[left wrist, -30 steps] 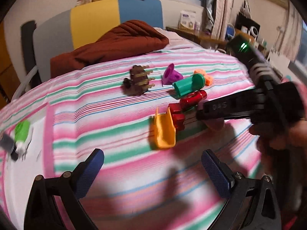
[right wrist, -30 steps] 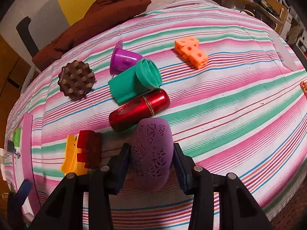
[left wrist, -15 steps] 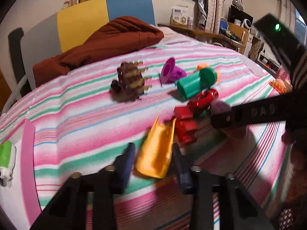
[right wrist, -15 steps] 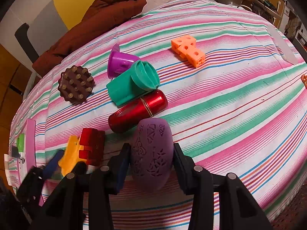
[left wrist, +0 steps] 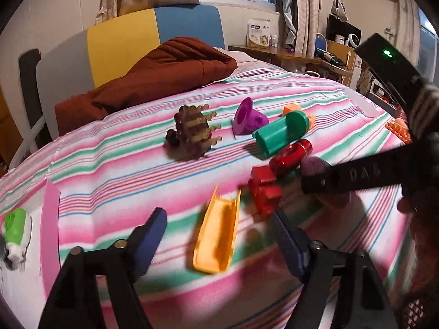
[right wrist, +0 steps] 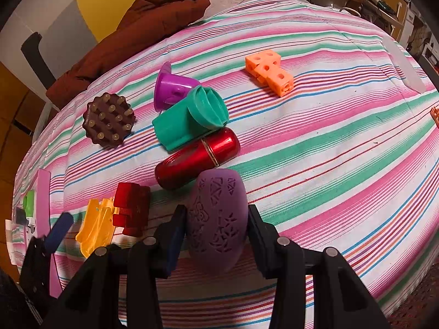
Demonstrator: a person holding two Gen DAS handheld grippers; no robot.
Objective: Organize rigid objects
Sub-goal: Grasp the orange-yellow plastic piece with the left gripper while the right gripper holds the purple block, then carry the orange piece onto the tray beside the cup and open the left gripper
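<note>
Left wrist view: the left gripper (left wrist: 219, 235) hangs low over the striped bed (left wrist: 109, 170), its jaws spread wide on either side of an orange trough (left wrist: 216, 235) that lies between them without touching either. Just beyond the trough sits a red block (left wrist: 264, 189), then a red cylinder (left wrist: 290, 156), a green tube (left wrist: 282, 134), a purple cup (left wrist: 248, 119) and a brown studded disc (left wrist: 193, 134). The right gripper's dark arm crosses in from the right side, with a purple egg (left wrist: 315, 167) at its tip. A brown quilt (left wrist: 153, 74) lies at the head of the bed. Right wrist view: the right gripper (right wrist: 216, 227) has its jaws pinching the purple egg (right wrist: 216, 219) at both sides, low over the bed (right wrist: 329, 142). Its tip is near the red cylinder (right wrist: 197, 156), which touches the green tube (right wrist: 189, 120). The purple cup (right wrist: 172, 87) and the studded disc (right wrist: 108, 119) lie farther back, and orange cubes (right wrist: 270, 72) lie apart to the right. The red block (right wrist: 131, 208) and the trough (right wrist: 96, 227) lie at the left, beside one blue pad (right wrist: 59, 231) of the left gripper.
</note>
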